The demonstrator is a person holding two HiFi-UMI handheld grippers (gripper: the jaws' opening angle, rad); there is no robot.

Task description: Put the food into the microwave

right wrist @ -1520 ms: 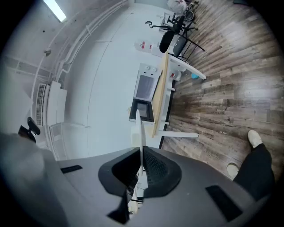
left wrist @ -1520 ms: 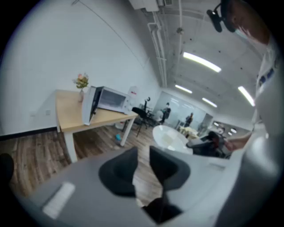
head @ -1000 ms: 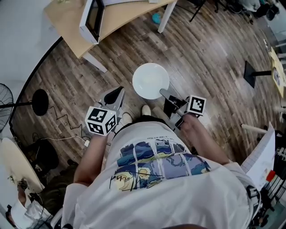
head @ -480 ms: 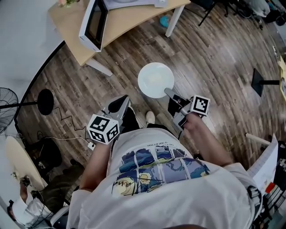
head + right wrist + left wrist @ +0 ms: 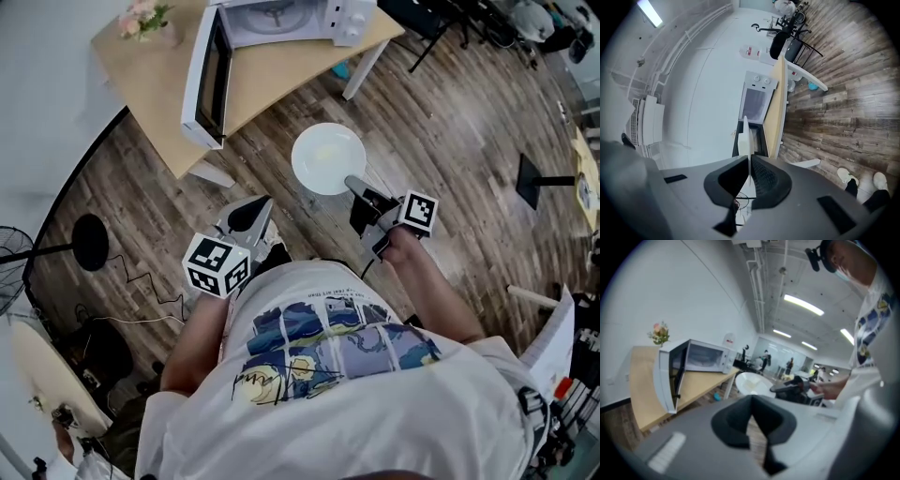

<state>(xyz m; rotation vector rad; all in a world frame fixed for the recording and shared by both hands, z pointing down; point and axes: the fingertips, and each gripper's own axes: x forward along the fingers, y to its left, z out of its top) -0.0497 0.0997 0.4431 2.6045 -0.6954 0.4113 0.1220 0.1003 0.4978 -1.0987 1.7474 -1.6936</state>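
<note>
the right gripper (image 5: 352,184) is clamped on the near rim of the white plate (image 5: 328,157), which is held level above the floor in front of the person. the food on it is too pale to make out. the microwave (image 5: 281,17) stands on the table (image 5: 141,66), ahead and a little left of the plate, with its door (image 5: 211,80) swung open. the left gripper (image 5: 255,211), jaws together and empty, is nearer to that door.

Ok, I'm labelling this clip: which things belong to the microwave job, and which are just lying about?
Job: white plate, gripped by the right tongs; microwave, its door open.
Lying about: flowers; floor fan; black stand.
</note>
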